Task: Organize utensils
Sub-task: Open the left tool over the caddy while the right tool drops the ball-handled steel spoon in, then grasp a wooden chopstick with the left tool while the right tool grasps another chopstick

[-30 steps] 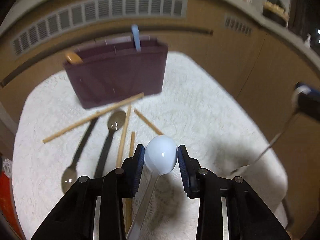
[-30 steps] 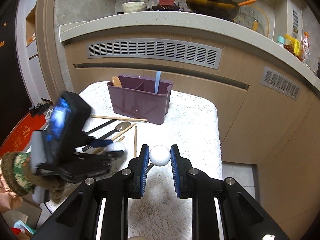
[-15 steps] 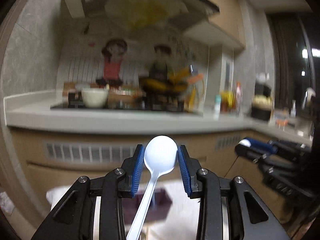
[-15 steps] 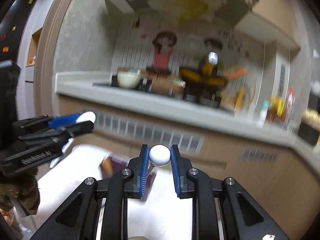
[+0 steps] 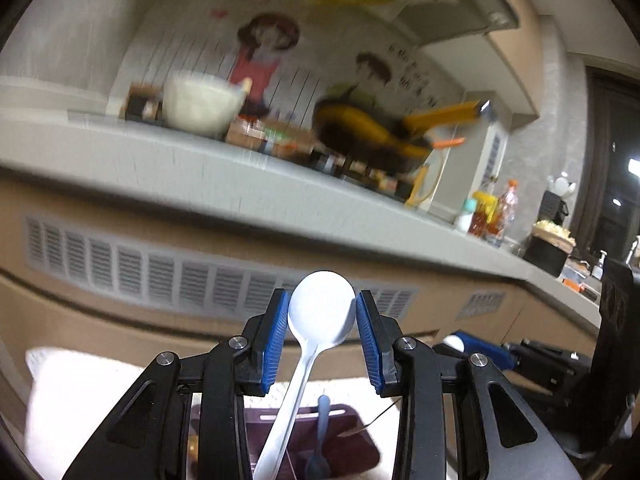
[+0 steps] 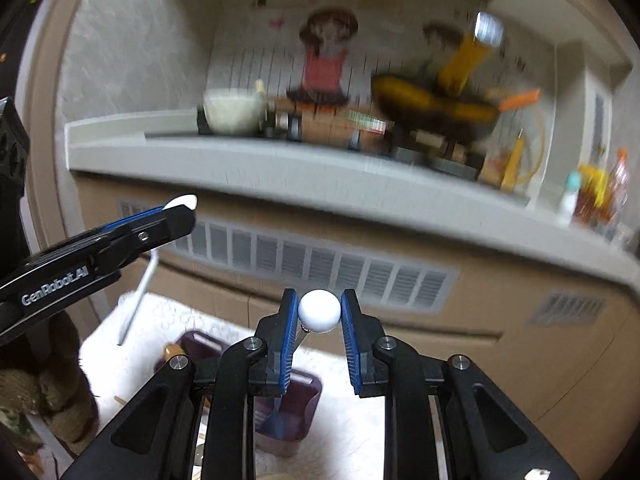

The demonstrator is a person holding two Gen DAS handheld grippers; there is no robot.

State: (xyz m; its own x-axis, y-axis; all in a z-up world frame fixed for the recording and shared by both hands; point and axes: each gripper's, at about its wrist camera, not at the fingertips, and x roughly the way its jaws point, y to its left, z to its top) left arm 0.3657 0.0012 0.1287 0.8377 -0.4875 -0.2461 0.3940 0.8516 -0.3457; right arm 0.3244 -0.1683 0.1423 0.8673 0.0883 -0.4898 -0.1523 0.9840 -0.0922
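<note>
My left gripper (image 5: 322,316) is shut on the bowl of a white plastic spoon (image 5: 320,312), its handle hanging down over the purple utensil caddy (image 5: 352,452). A blue spoon (image 5: 320,436) stands in the caddy. My right gripper (image 6: 319,312) is shut on the white ball end of a thin metal utensil (image 6: 319,311), above the caddy (image 6: 296,404). The left gripper (image 6: 176,210) with its white spoon shows at the left of the right wrist view. The right gripper (image 5: 464,342) shows at the right of the left wrist view.
A white lace-covered table (image 6: 352,432) holds the caddy. Behind it stands a tan cabinet with vent grilles (image 5: 160,276) under a grey counter (image 5: 240,184) that carries a bowl, a pan and bottles. An orange-tipped utensil (image 6: 173,350) stands in the caddy.
Both grippers lifted their utensils off the table and moved over the caddy; the views tilted up from the table to the counter, and now the caddy shows below both.
</note>
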